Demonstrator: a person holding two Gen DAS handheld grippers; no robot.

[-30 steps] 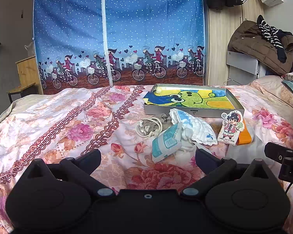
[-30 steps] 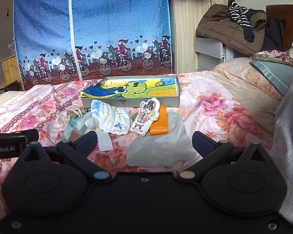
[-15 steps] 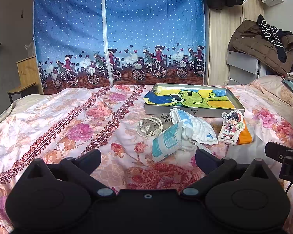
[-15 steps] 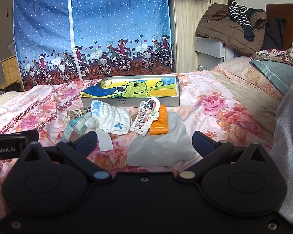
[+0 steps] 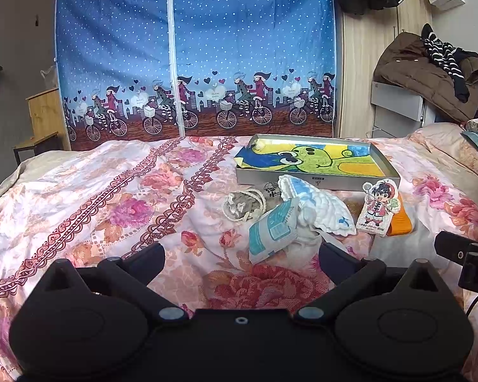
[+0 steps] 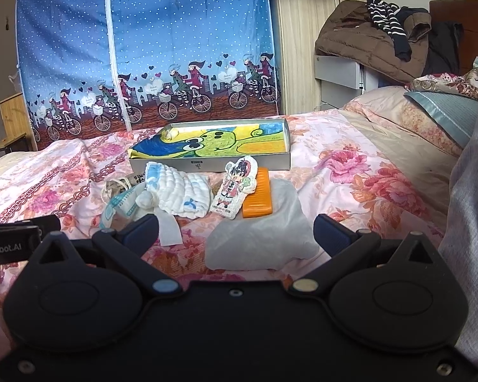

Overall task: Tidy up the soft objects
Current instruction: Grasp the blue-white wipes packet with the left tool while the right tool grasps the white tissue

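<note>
Hovering low over the floral bedspread, the left gripper and the right gripper both stand with jaws wide apart and empty. Taking the shallow grey tray as landmark: nearest the grippers, well in front of it, lies a crumpled white plastic bag. Closer to the tray sit a teal-printed pouch, a white quilted cloth, a cartoon-figure plush tag overlapping an orange comb, and what may be a rope-trimmed bundle. A cartoon towel lines the tray.
</note>
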